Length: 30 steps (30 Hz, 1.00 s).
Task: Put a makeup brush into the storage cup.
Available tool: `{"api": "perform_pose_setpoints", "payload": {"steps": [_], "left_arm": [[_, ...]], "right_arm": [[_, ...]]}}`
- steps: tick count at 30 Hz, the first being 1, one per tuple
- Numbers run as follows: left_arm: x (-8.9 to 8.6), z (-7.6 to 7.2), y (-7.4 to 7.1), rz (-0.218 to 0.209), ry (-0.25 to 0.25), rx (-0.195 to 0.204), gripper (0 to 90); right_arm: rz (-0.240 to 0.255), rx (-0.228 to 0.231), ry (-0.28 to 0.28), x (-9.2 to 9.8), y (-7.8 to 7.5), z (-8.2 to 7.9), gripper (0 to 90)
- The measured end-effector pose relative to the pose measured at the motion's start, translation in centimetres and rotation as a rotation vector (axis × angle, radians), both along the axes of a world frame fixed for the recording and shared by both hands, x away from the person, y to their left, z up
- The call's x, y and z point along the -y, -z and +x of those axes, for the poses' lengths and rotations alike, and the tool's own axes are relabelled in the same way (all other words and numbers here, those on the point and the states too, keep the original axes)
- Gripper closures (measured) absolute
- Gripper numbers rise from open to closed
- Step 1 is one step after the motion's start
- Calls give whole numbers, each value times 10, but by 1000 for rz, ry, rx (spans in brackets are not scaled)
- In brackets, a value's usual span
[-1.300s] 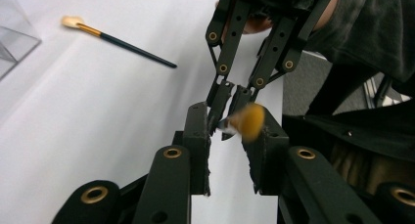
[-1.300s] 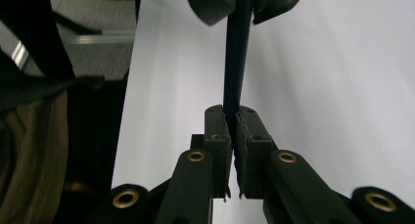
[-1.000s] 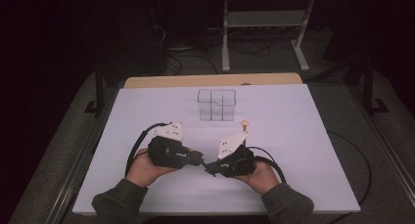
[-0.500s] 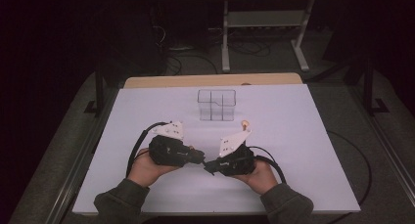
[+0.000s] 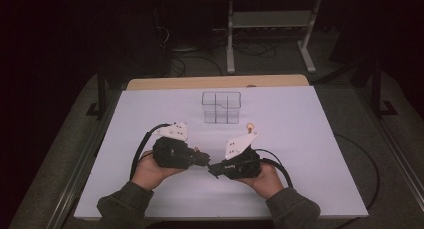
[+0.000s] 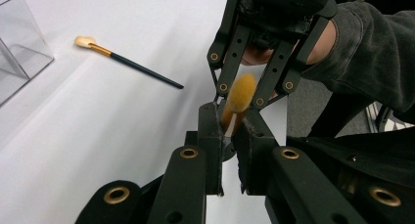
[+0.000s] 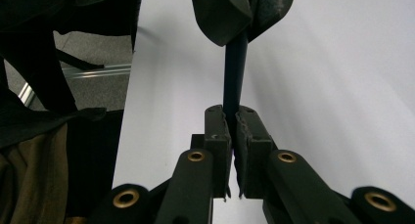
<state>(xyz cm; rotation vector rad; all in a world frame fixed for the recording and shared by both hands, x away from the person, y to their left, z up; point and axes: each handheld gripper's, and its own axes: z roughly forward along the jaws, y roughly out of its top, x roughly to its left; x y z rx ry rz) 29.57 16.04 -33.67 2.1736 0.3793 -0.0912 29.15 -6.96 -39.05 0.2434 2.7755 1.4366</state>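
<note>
Left gripper [image 6: 229, 131]: jaws having just been closing, now pinching the orange-bristled brush [image 6: 240, 94] near its head.
Right gripper [image 7: 232, 121]: jaws pressing on the same brush's dark handle.
Brush location: hanging between both grippers above the white table [image 5: 310, 139]; in the high view too small to make out.
Second brush [image 6: 125, 61]: lying near the clear organiser [image 6: 22, 53], which is partly cut off.
</note>
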Motion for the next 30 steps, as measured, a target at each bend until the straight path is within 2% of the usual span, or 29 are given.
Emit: {"api": "perform_pose_setpoints", "payload": {"steps": [2, 15, 17, 30], "left_arm": [[0, 1, 0, -4, -4, -10, 819], [2, 2, -1, 9, 2, -1, 830], [3, 2, -1, 11, 1, -2, 830], [6, 1, -1, 22, 6, 4, 831]], "right_arm": [[4, 3, 3, 1, 0, 0, 841], [2, 13, -4, 2, 1, 2, 841], [7, -1, 1, 1, 1, 1, 841], [16, -4, 1, 2, 5, 2, 841]]}}
